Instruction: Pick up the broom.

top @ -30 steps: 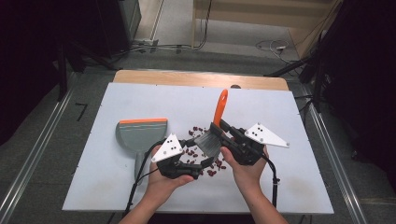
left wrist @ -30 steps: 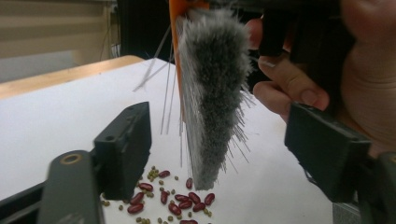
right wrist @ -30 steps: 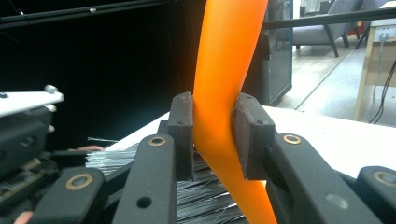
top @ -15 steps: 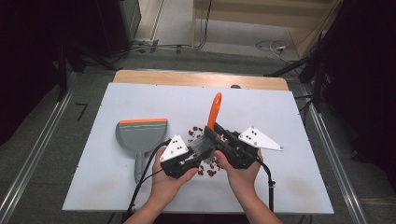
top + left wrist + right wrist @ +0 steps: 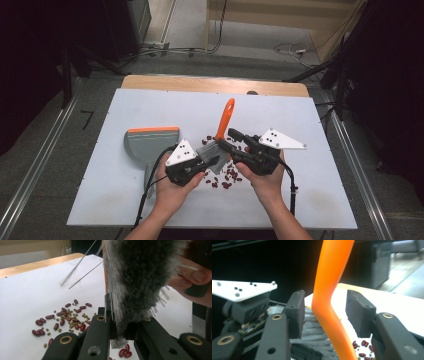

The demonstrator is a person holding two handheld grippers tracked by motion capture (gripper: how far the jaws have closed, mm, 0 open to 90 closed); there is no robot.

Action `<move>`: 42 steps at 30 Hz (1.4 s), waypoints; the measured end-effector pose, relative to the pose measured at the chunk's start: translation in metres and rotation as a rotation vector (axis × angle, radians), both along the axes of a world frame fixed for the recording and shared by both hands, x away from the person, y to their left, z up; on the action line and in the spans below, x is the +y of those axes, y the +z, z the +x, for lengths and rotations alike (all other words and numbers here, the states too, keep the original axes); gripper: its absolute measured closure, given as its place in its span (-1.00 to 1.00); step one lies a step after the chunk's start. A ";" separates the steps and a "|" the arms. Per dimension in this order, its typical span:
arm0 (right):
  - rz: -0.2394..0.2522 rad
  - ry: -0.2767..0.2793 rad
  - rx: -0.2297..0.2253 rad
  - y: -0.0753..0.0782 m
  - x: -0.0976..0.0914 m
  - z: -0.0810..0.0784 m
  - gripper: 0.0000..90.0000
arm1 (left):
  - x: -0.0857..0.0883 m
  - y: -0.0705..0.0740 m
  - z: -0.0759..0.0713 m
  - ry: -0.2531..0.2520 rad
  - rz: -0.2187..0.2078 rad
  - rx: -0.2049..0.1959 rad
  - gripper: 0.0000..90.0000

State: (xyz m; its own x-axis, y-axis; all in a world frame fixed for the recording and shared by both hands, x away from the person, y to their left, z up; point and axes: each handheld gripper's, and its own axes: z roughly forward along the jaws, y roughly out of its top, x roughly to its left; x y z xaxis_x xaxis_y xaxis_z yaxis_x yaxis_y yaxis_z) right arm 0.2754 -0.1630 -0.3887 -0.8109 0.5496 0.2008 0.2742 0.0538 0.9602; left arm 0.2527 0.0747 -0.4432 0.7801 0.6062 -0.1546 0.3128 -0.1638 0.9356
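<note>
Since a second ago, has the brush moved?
Yes. The brush shifted left toward the dustpan, its orange handle tip farther from the table's right edge.

The brush (image 5: 220,140) is showing a glossy, smooth orange plastic handle (image 5: 329,290) and coarse grey bristles (image 5: 140,277). The dustpan (image 5: 150,145) is looking like matt grey plastic. The beans (image 5: 65,320) are gleaming dark red on the desk (image 5: 125,210), which is showing a smooth, matt white top.
</note>
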 end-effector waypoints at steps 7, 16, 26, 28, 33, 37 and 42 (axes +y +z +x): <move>0.007 0.093 0.027 0.000 -0.012 0.010 0.10 | 0.022 0.007 0.004 -0.037 -0.024 -0.008 0.91; 0.008 0.134 0.018 -0.009 -0.021 0.028 0.38 | 0.054 0.020 0.010 -0.142 -0.043 -0.023 0.91; -0.016 0.341 0.055 -0.015 -0.007 0.023 0.20 | 0.037 0.014 0.009 -0.302 -0.046 -0.007 0.91; -0.014 0.379 0.068 -0.016 -0.004 0.023 0.21 | 0.034 0.013 0.009 -0.328 -0.049 -0.003 0.91; -0.008 0.441 0.087 -0.020 0.000 0.023 0.26 | 0.031 0.010 0.009 -0.367 -0.042 0.006 0.91; 0.005 0.468 0.083 -0.021 0.000 0.023 0.32 | 0.032 0.009 0.010 -0.386 -0.061 0.014 0.91; 0.013 0.495 0.110 -0.023 -0.001 0.026 0.49 | 0.032 0.006 0.011 -0.427 -0.082 0.033 0.91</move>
State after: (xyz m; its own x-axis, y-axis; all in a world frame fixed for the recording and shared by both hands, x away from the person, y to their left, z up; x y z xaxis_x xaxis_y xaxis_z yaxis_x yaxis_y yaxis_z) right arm 0.3013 -0.1637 -0.4117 -0.9471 0.1015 0.3043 0.3188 0.1907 0.9284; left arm 0.2637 0.1063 -0.4372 0.9520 0.2150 -0.2177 0.2628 -0.2103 0.9417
